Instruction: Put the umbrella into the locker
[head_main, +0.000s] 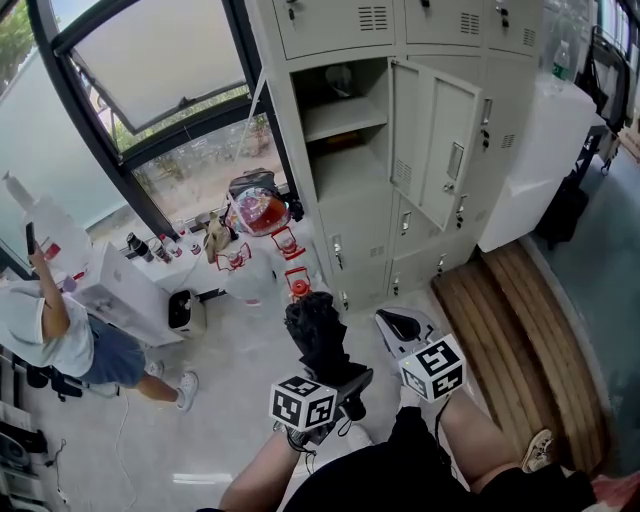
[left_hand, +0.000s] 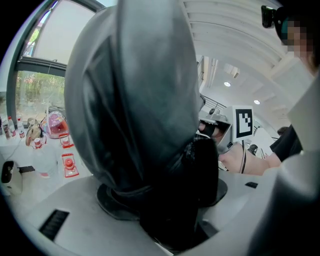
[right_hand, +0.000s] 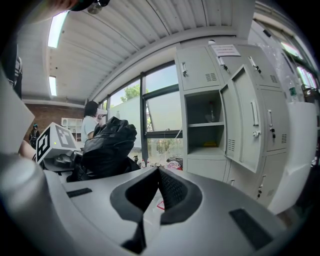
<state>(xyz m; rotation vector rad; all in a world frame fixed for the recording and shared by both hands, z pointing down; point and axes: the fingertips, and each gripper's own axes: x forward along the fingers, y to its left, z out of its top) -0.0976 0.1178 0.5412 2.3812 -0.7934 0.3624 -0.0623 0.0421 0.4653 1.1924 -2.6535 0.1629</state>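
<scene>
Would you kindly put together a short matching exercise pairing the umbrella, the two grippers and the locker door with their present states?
Things:
1. umbrella
2. left gripper
3. right gripper
4. locker door

States:
A. swung open
B. jaws together, nothing between them
C. black and bundled up
D. closed on the umbrella

Pairs: 1-C, 2-D, 3-B, 4-A

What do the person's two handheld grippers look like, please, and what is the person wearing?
Both the left gripper and right gripper have pale grey moulded bodies, each carrying a white cube printed with black square markers. The tongs have black ribbed pads. The person wears black clothing.
</scene>
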